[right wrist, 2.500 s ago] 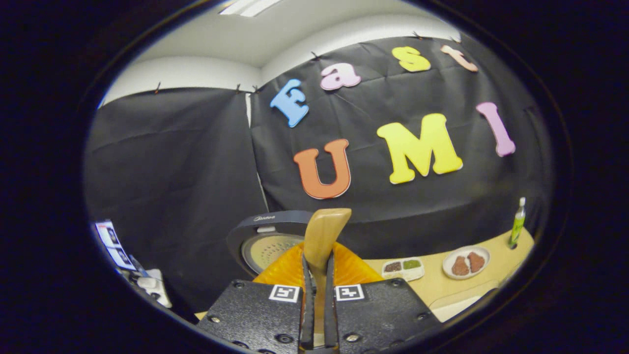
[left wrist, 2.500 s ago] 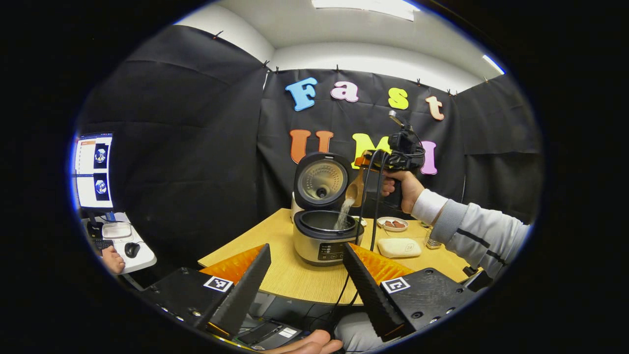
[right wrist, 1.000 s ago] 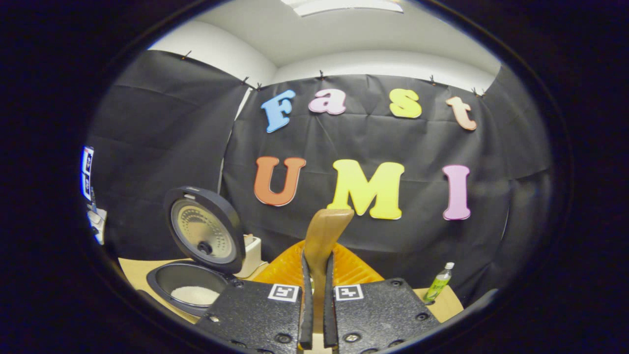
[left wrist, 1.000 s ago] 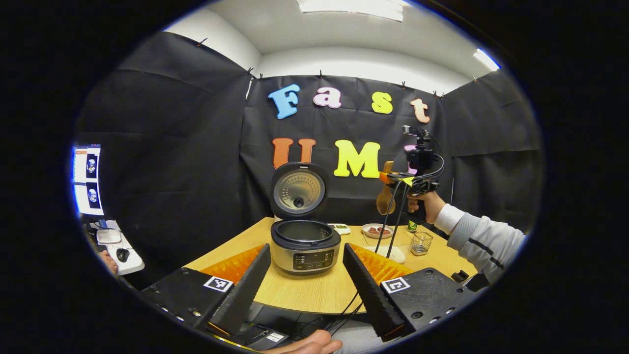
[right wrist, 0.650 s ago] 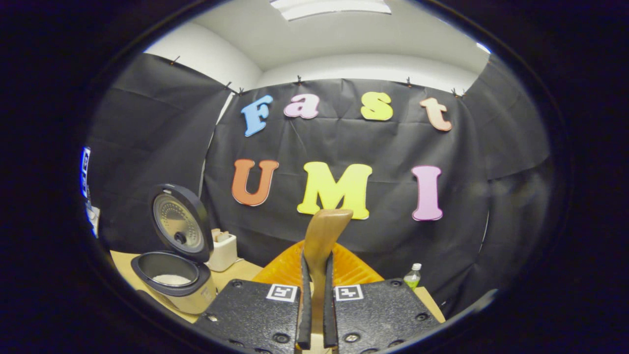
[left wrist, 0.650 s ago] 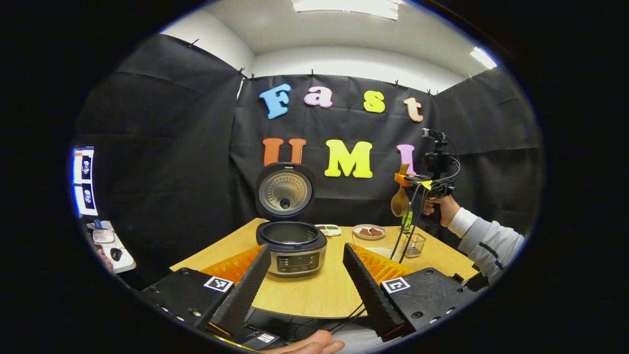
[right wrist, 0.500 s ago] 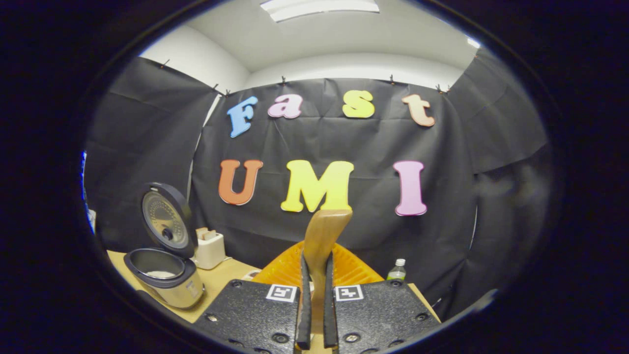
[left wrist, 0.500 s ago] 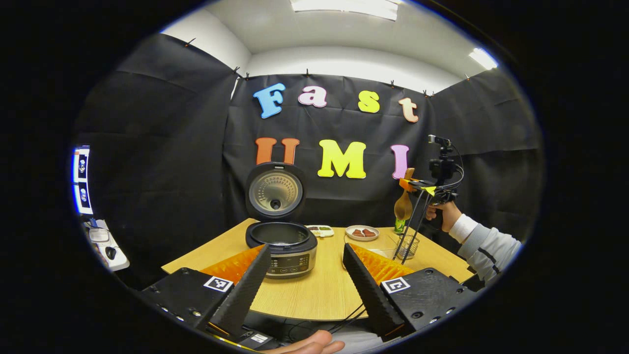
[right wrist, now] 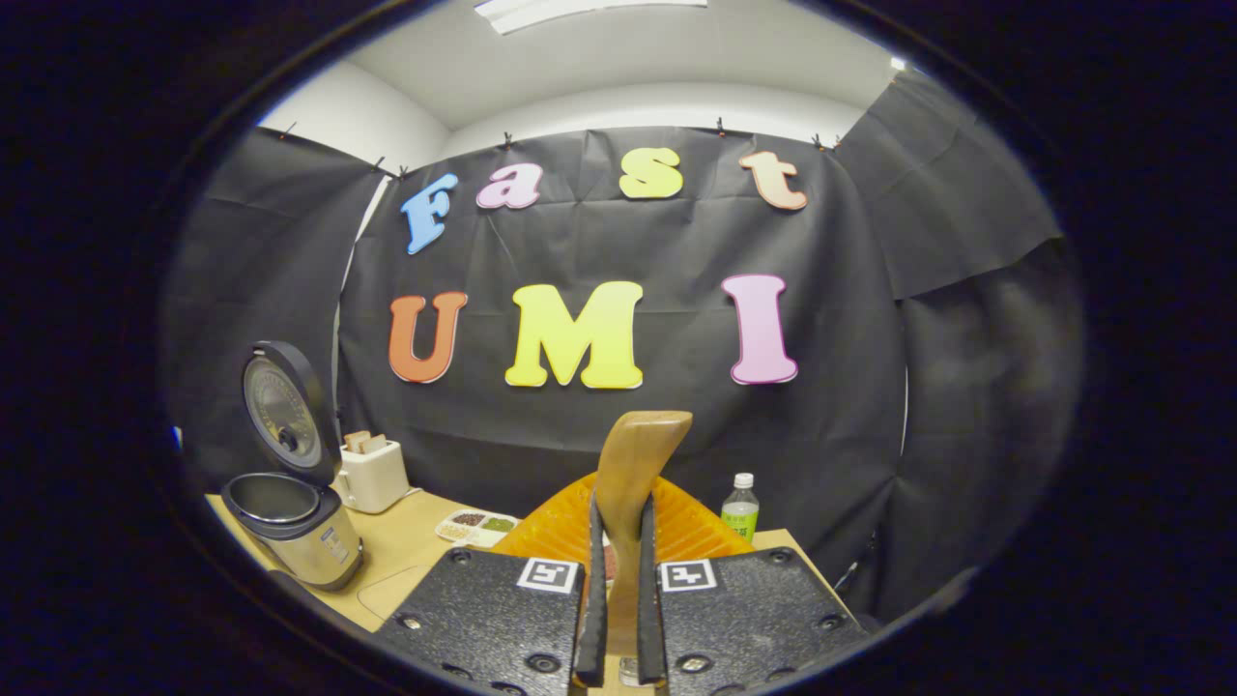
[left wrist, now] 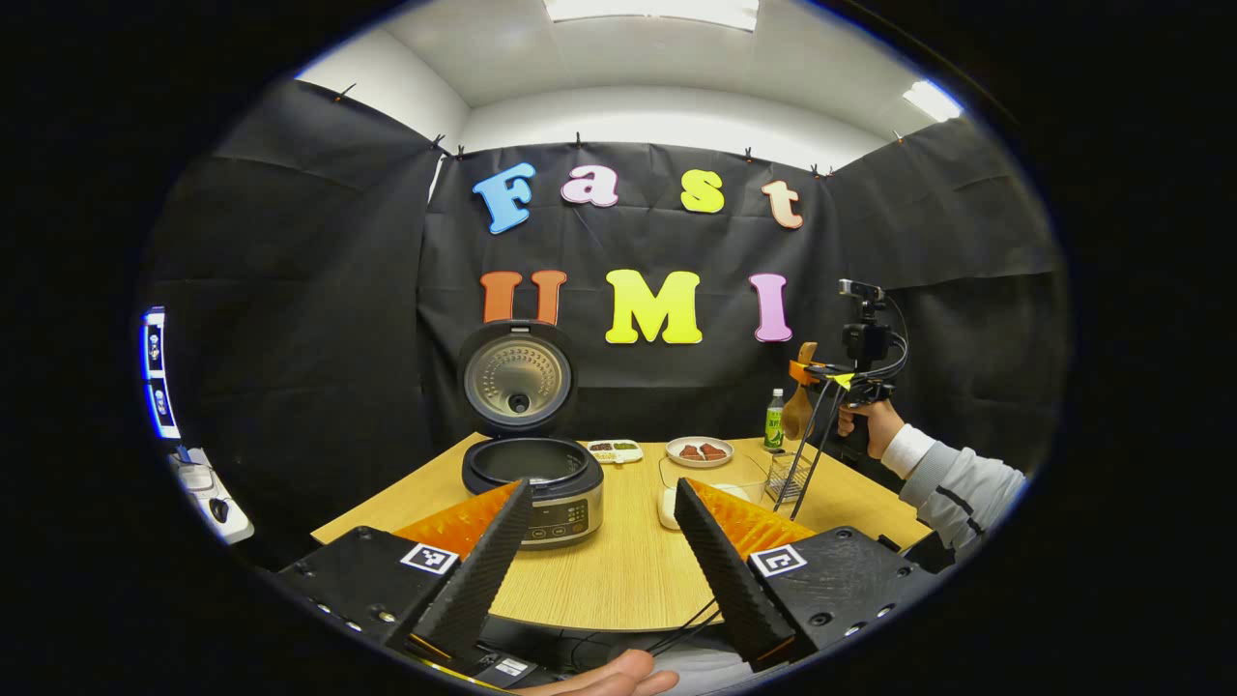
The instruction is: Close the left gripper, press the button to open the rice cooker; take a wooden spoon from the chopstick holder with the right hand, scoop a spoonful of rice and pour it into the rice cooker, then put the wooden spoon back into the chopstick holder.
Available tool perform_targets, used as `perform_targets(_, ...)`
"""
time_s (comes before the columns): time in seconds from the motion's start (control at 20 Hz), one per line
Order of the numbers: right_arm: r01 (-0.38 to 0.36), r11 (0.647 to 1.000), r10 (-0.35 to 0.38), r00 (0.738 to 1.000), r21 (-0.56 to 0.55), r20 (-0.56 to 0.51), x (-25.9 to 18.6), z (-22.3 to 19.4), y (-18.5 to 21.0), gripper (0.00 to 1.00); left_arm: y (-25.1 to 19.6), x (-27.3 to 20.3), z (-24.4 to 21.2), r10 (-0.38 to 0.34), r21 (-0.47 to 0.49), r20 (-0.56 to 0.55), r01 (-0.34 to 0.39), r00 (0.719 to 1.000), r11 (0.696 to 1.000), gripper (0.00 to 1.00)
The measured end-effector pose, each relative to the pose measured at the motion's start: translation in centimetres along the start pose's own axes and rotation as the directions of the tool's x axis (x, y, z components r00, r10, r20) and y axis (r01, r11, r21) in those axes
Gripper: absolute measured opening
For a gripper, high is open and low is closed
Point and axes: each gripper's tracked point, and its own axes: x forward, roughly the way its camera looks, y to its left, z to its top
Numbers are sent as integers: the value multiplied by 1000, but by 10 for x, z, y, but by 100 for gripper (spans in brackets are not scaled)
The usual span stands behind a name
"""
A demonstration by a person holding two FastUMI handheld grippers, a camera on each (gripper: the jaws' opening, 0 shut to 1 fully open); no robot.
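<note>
Rice already poured; the right gripper [left wrist: 810, 372] has swung away from the rice cooker [left wrist: 532, 478] and is now hanging above the wire chopstick holder [left wrist: 785, 476] at the table's [left wrist: 618, 570] right side. That leaves only the return of the wooden spoon [right wrist: 630, 483], by my reckoning.

Right jaws are pinching the spoon's handle between both fingers; bowl end is pointing down toward the holder in the left gripper view. The holding hand [left wrist: 860, 421] is raised, forearm roughly level.

Left gripper [left wrist: 599, 556] is hanging back at the near table edge, jaws spread wide, holding nothing. Cooker lid is standing open.
</note>
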Motion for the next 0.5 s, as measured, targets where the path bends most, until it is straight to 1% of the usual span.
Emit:
perform_targets(0.1,18,1000,-18,1000,14,-5,5,-11,-8,18,-1,-1,-1,-5,5,2,5,1000,1000,94)
perform_targets(0.3,58,997,-55,997,55,-49,15,-42,-27,19,8,3,-6,21,4,-8,-21,1000,1000,94)
perform_targets(0.4,61,997,-58,997,57,-43,17,-47,-32,19,4,3,-1,-5,1,3,5,1000,1000,94)
perform_targets(0.5,42,996,-38,998,77,-49,19,-56,-32,19,6,6,3,-2,-9,1,2,1000,1000,94)
